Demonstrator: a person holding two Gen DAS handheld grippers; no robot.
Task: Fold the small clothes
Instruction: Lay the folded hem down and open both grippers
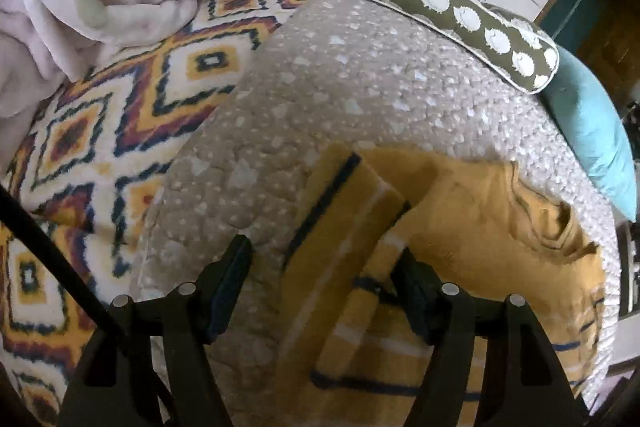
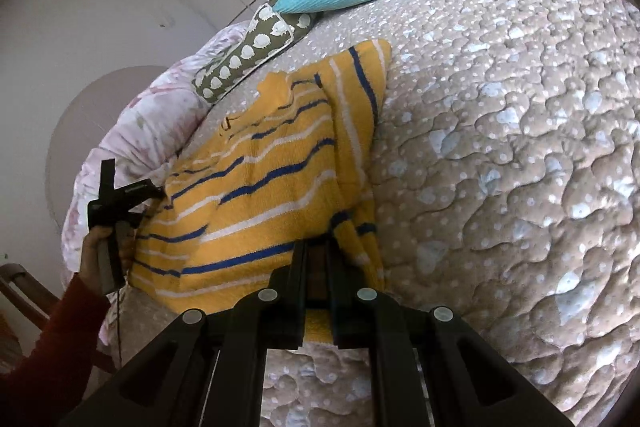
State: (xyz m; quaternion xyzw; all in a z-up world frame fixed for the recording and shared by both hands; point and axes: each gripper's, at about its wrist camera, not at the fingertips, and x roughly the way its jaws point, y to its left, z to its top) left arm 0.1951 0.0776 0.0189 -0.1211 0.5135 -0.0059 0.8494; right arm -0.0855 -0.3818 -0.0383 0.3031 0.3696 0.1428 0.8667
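On quilt (image 2: pixel 500 147): striped yellow sweater (image 2: pixel 256 187), rumpled; right tongs (image 2: pixel 316 255) pinching hem, left tongs (image 1: pixel 324 259) spread.

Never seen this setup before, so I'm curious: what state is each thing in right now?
Yellow striped sweater: lying on the quilt, sleeve folded over.
Left tongs: open, over the sweater.
Right tongs: shut on the sweater's edge.
Quilt: spread out.
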